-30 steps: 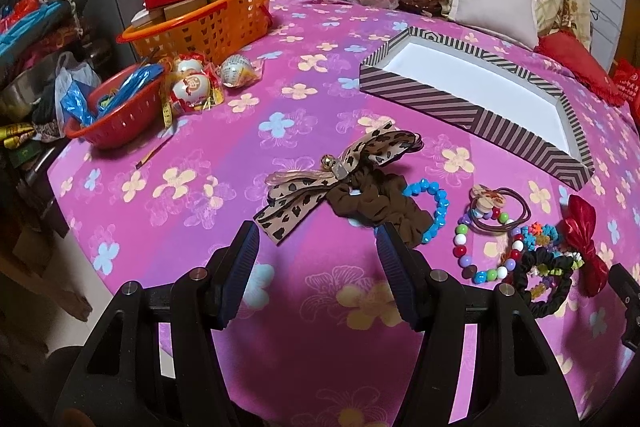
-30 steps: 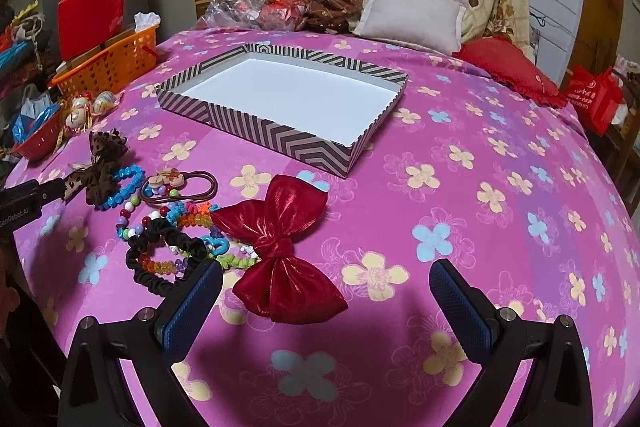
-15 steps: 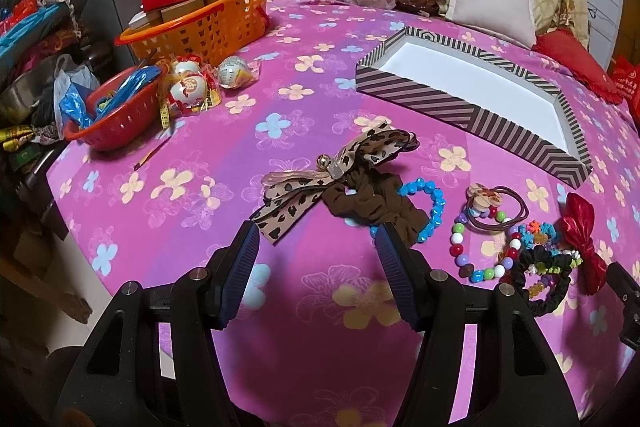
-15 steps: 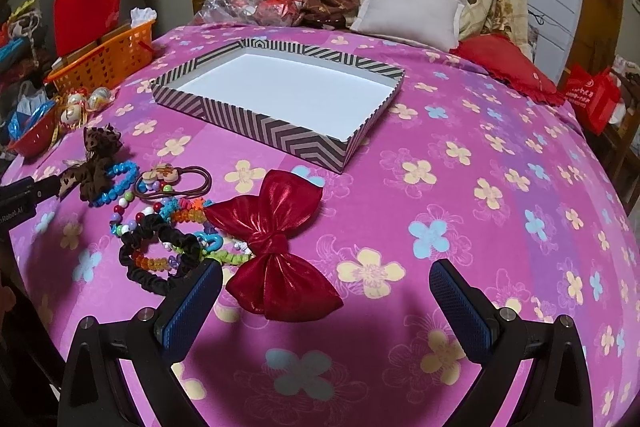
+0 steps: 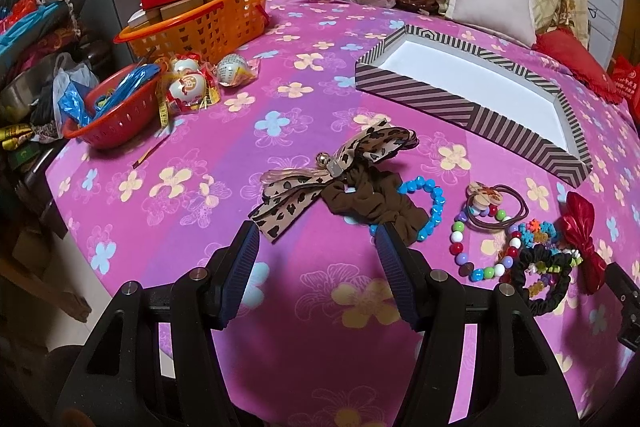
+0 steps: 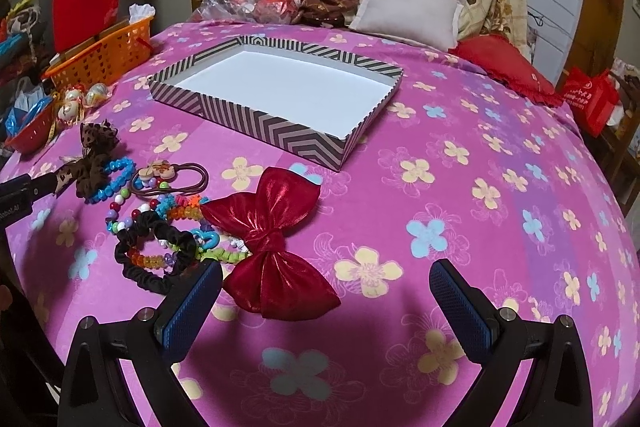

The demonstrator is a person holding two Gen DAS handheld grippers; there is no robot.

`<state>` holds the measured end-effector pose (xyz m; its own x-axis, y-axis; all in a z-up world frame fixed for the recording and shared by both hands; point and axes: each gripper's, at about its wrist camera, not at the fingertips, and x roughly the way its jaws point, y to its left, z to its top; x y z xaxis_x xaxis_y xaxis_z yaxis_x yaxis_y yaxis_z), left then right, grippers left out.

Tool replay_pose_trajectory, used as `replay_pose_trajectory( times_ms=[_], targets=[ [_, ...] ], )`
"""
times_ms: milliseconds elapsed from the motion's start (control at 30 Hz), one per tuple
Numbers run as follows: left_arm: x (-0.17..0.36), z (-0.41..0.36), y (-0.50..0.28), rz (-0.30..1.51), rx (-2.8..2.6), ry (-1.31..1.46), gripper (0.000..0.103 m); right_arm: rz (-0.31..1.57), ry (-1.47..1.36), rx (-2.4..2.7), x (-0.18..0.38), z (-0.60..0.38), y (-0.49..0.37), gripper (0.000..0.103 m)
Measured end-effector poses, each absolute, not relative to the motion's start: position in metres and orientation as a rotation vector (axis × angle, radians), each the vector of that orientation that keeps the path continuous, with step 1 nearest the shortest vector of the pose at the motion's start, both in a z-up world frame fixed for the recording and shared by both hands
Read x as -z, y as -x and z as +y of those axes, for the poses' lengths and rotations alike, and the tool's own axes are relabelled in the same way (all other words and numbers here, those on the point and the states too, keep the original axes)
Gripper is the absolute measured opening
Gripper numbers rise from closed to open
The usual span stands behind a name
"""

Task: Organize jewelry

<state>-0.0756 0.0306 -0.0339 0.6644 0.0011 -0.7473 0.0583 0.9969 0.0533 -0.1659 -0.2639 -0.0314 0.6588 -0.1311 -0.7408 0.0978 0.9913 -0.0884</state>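
Nothing sorted yet, as far as I can tell: the striped tray sits on the pink flowered bedspread with its white floor bare, and every accessory lies loose on the cloth in front of it. Biggest piece is the red satin bow, just ahead of my right gripper, whose fingers are spread wide and holding nothing. Next, the leopard-print bow touches and partly overlaps the brown scrunchie, both just ahead of my left gripper, fingers also spread, empty, the right finger close to the scrunchie. Then the black scrunchie, tangled with small coloured elastic bands right beside the red bow. Smaller still: blue bead bracelet against the brown scrunchie, multicolour bead bracelet, brown hair ties with a wooden flower charm. All of it is left to move into the tray; I judge the task at its very start, likely first picks being the red bow on the right and leopard bow on the left.
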Motion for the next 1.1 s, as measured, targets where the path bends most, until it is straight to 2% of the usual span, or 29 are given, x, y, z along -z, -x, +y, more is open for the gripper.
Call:
replay_pose_trajectory(
  times_ms=[600,867,900,1033,1100],
  targets=[
    [0.036,0.032,0.075,0.849,0.032,-0.072,0.061,0.863,0.061,0.136,0.036,-0.262,0.164,0.102],
    [0.036,0.043,0.066,0.895,0.040,-0.009,0.061,0.886,-0.021,0.096,0.032,-0.277,0.159,0.102],
    [0.035,0.045,0.064,0.902,0.042,-0.002,0.061,0.890,-0.021,0.094,0.032,-0.278,0.157,0.102],
    [0.033,0.047,0.053,0.937,0.074,-0.004,0.061,0.938,-0.076,0.017,0.038,-0.280,0.145,0.084],
    [0.032,0.049,0.048,0.946,0.081,0.005,0.061,0.970,-0.083,-0.015,0.045,-0.278,0.138,0.083]
  ],
)
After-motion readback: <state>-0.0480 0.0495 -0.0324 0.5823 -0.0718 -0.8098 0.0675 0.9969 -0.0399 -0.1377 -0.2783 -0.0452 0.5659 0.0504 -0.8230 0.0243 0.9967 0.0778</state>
